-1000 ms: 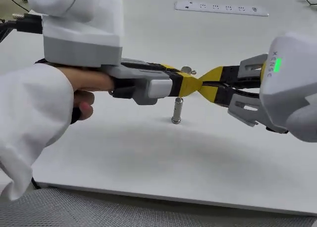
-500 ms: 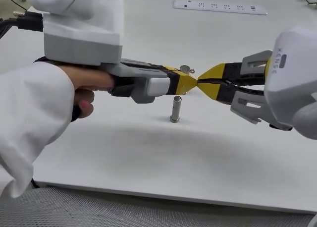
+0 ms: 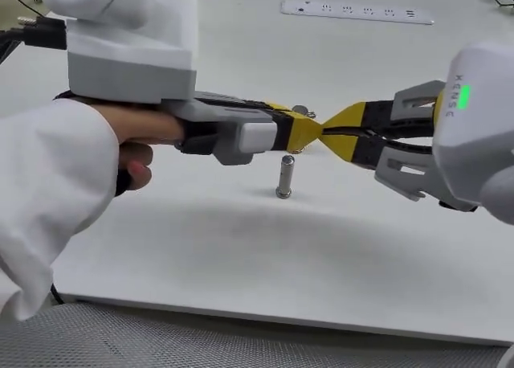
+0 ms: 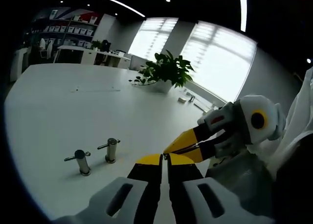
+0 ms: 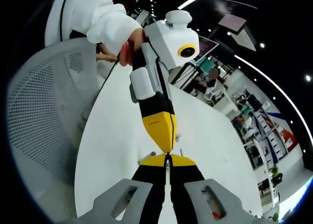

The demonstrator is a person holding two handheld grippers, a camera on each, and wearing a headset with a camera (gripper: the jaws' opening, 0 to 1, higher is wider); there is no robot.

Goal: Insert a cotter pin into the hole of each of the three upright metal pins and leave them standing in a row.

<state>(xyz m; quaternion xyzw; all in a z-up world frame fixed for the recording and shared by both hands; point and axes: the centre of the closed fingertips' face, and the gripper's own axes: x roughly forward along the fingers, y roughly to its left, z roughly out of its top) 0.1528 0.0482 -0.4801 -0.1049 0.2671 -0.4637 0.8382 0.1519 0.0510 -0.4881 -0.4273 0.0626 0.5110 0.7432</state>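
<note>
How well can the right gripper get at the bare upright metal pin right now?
Probably yes: the bare upright metal pin stands alone close to the right gripper, with bare white table around it.

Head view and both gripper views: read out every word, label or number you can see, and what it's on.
"KEN": dark letters running down the white housing of the right tool, beside a green light; any further letters are lost in its glare.
Small dark print on the yellow tip of the left tool: too small to read.
Markings on the long white power strip: too small to read.
</note>
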